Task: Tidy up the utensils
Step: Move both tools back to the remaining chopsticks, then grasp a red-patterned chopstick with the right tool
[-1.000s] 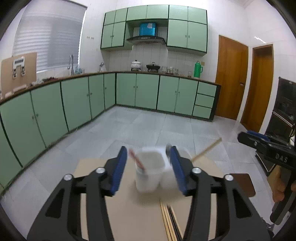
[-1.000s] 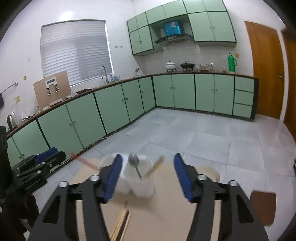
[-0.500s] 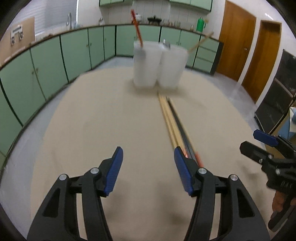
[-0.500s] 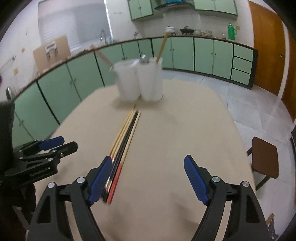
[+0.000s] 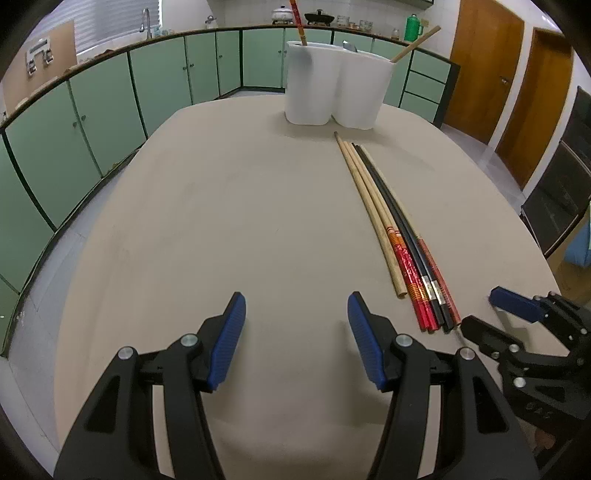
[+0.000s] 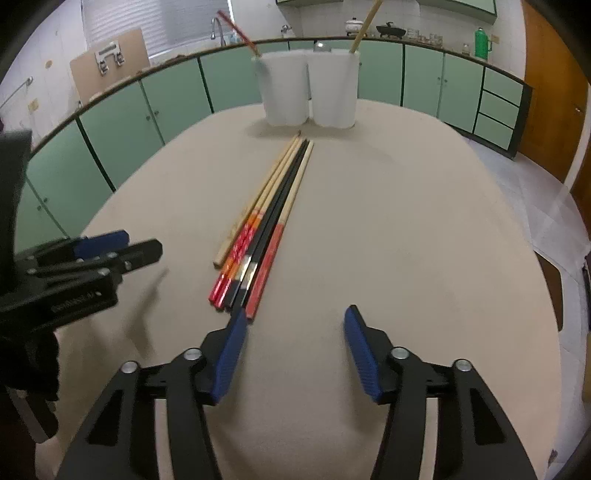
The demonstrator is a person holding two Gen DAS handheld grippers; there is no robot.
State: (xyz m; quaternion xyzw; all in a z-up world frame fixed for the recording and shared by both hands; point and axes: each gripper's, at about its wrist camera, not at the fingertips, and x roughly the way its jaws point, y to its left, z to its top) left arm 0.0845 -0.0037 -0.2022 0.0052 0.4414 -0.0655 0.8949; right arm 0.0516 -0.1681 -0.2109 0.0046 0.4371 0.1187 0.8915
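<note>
Desk [image 5: 221,206], 1, beige, rounded. Chopsticks [image 5: 397,236], 6 loose as best counted, lying side by side in 1 bundle on the desk, thin ends toward the far holder, thick ends near: 2 plain wood, 2 black, the rest red-handled. Utensil holder [image 5: 334,90], 1, white, twin-lobed, upright at the far end of the desk; it carries 1 red chopstick [image 5: 298,20] in its left lobe, 1 wooden chopstick [image 5: 415,44] leaning right, and 1 metal utensil top [image 6: 320,46], kind not clear. Left tongs [image 5: 295,332], 1, spread and empty, over bare desk to the left of the bundle. Right tongs [image 6: 293,341], 1, spread with nothing between the pads, jaws closing; the left pad sits just beside the near ends of the bundle. Change since 1 second ago: both tongs then looked out level across the kitchen with the holder framed between the pads; both now tilt down over the near desk, with the holder far off.
</note>
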